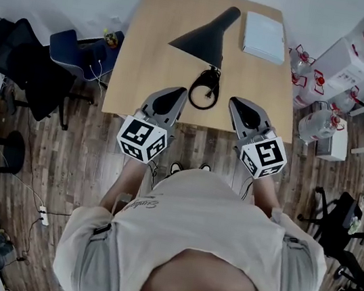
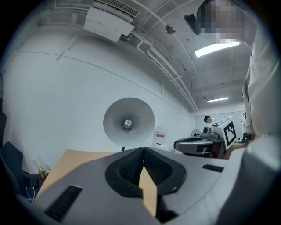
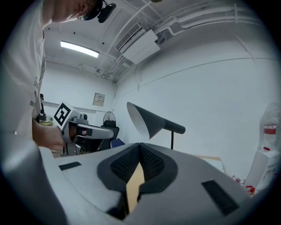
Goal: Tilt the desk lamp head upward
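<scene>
Wooden table (image 1: pixel 146 67): black desk lamp (image 1: pixel 209 37), coiled cable (image 1: pixel 207 78), white box (image 1: pixel 264 36) at far right.

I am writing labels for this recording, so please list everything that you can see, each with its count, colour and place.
table: one, light wood, centre of the head view
desk lamp: one, black, on the table behind the cable
cable: one, black, coiled on the table's near half
flat box: one, white, far right corner of the table
water jugs: several, clear with red caps, on the floor right of the table
chair: one, blue, left of the table
left tongs: one, grey, shut and empty, over the table's near edge
right tongs: one, grey, shut and empty, beside the left ones
</scene>
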`<state>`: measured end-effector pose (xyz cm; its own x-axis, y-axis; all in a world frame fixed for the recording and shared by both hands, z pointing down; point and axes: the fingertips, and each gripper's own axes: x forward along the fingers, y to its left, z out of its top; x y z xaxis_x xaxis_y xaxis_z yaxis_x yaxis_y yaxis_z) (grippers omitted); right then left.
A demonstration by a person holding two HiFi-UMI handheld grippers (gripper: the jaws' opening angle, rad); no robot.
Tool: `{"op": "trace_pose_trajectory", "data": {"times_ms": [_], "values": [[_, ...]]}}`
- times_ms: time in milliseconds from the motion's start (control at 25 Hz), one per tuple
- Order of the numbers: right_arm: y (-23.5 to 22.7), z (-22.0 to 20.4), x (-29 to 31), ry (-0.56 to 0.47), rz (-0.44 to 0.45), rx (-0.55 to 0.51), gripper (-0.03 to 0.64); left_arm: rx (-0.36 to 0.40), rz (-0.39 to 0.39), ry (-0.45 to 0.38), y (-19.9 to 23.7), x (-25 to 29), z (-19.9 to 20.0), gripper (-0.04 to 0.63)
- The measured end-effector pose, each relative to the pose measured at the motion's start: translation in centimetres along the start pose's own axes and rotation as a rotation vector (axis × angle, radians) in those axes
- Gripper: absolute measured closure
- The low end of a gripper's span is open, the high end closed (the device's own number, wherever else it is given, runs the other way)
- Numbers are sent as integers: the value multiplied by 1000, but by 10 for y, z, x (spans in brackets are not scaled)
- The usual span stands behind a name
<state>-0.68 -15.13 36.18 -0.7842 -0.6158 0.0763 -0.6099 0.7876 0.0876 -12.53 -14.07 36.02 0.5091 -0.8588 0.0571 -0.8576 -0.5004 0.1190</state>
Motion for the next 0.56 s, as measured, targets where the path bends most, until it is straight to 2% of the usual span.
{"op": "trace_pose_trajectory", "data": {"times_ms": [560], "values": [[0,-12,10,1,-31,30,621,-12,6,22,18,-5,-7,581]]}}
